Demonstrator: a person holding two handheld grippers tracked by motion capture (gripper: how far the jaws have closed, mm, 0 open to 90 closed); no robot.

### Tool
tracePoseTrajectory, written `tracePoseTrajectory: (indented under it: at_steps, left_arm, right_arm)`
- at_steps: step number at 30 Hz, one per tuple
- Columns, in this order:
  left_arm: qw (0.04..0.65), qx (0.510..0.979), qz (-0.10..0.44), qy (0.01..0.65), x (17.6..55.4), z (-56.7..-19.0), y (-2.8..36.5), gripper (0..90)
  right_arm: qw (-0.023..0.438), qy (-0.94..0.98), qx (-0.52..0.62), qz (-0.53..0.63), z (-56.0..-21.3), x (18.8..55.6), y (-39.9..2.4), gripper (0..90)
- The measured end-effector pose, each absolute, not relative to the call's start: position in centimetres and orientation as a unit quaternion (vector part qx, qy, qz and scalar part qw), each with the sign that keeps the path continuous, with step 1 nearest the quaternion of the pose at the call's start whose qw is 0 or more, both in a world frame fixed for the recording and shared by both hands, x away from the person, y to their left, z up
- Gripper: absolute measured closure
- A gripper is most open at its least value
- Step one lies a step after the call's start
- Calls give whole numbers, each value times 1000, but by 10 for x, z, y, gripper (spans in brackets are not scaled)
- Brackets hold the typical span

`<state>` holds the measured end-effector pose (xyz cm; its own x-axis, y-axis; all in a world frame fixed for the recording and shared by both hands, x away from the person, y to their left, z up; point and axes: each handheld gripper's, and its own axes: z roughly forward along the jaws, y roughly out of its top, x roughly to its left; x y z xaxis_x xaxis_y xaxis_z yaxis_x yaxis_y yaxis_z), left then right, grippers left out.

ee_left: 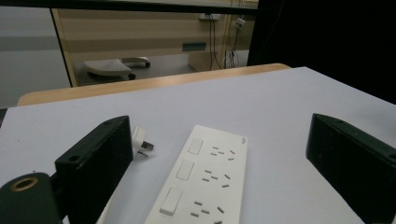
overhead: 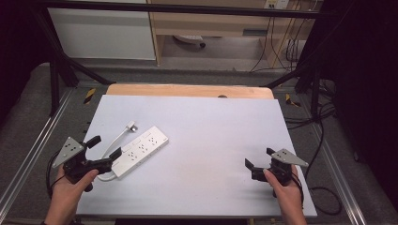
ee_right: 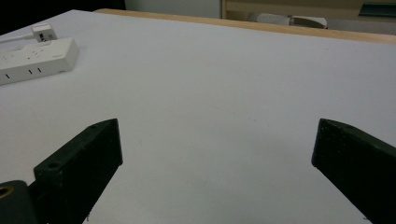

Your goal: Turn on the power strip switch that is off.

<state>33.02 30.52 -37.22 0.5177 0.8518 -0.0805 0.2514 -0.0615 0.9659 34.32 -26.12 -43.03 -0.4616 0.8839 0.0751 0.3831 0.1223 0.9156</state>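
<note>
- The power strip (overhead: 140, 150) lies flat on the white table (overhead: 206, 140), at its left side, running slantwise from near-left to far-right.
- Its white cord (overhead: 114, 143) loops off the near end and ends in a plug (overhead: 132, 125) lying just beyond the strip, apart from it.
- The left gripper (overhead: 104, 151) sits at the strip's near end, jaws spread wide with nothing between them; in the left gripper view the strip (ee_left: 201, 179) lies between the jaws and the plug (ee_left: 141, 145) peeks out beside the left jaw.
- The right gripper (overhead: 259, 158) hovers over bare table at the near right, well apart from the strip, jaws wide and empty.
- In the right gripper view the strip (ee_right: 35, 61) and plug (ee_right: 43, 32) sit far off at upper left, with bare table in between.
- Beyond the table's wooden far edge (overhead: 187, 90) stand a cabinet (overhead: 211, 23) and hanging cables (overhead: 277, 42).
</note>
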Motion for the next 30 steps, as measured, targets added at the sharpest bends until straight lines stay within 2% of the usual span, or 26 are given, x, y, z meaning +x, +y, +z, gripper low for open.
tracePoseTrajectory:
  at_steps: [30]
  left_arm:
    - [529,694,270,408,359,-371,295,85]
  right_arm:
    - [256,701,460,482,-431,344,-267,29]
